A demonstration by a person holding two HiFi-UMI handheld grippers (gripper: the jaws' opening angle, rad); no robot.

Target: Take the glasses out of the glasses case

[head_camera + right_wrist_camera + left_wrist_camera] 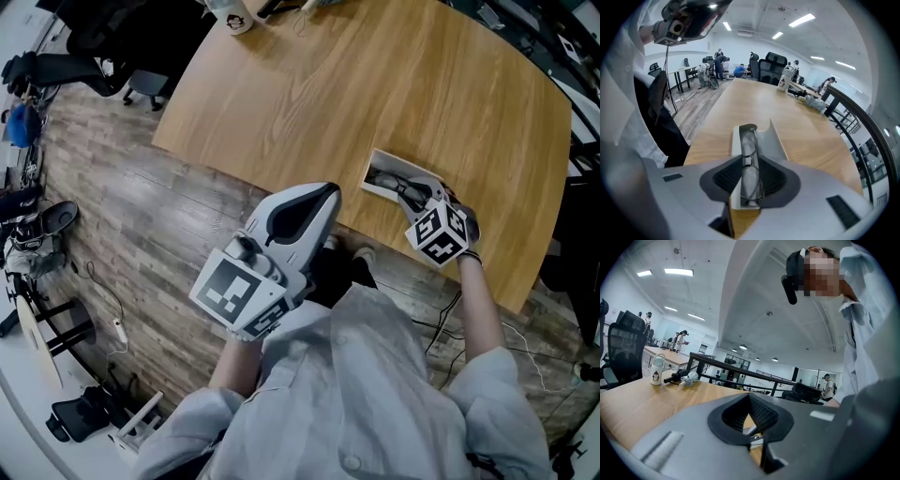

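An open white glasses case (382, 170) lies near the front edge of the wooden table (375, 84). In the right gripper view its raised lid (771, 138) stands to the right, and folded thin-rimmed glasses (750, 152) lie lengthwise in the tray. My right gripper (413, 196) (749, 174) reaches into the case, its two pads closed against the sides of the glasses. My left gripper (314, 199) (749, 401) hangs off the table's front edge, to the left of the case, with its pads together and nothing held.
A white bottle (234, 14) (656, 370) and a folded umbrella (684, 377) lie at the table's far end. Black office chairs (84, 56) stand on the wood floor to the left. The table edge runs just in front of the case.
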